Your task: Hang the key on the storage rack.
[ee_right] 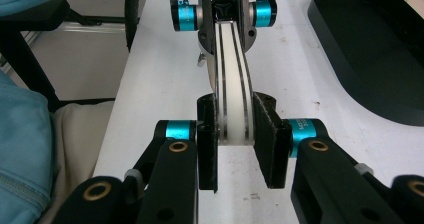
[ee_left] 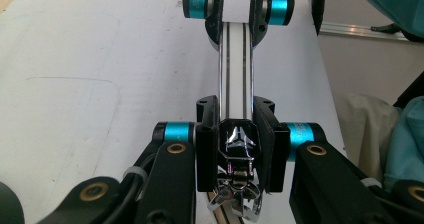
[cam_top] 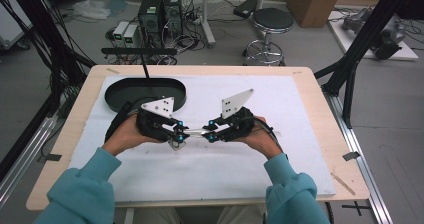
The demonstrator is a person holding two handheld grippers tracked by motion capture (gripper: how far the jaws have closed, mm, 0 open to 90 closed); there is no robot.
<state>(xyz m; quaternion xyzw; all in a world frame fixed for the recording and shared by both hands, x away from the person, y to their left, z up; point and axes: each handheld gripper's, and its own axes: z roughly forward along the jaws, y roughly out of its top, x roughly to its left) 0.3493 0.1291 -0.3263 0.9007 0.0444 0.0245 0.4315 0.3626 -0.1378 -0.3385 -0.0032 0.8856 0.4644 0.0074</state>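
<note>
A person in teal sleeves sits at the near edge of a wooden table (cam_top: 310, 91) covered by a white mat (cam_top: 280, 149), holding a gripper in each hand. The two grippers face each other just near of the mat's middle, and a short white strap (cam_top: 196, 132) with two dark lines along it spans the gap between them.

The left gripper (cam_top: 176, 132) is clamped on the strap's buckle end: in the left gripper view its jaws sit tight against a black and chrome clasp (ee_left: 239, 151), with the strap (ee_left: 236, 74) running straight away from it to the other gripper (ee_left: 235, 14) at the top. A shiny metal part of the clasp hangs below the jaws, close to the mat; whether it touches cannot be told.

The right gripper (cam_top: 214, 130) is closed on the strap's free end. In the right gripper view the strap (ee_right: 231, 104) sits pinched between its two pads, its rounded tip just inside them, and it bows slightly on its way to the left gripper (ee_right: 224, 14) at the top. The strap is held above the mat between the two.

A black oval tray (cam_top: 120, 91) lies at the mat's far left corner, just beyond the left hand (cam_top: 127, 134). The right hand (cam_top: 260, 136) rests low over the mat toward the middle
</note>
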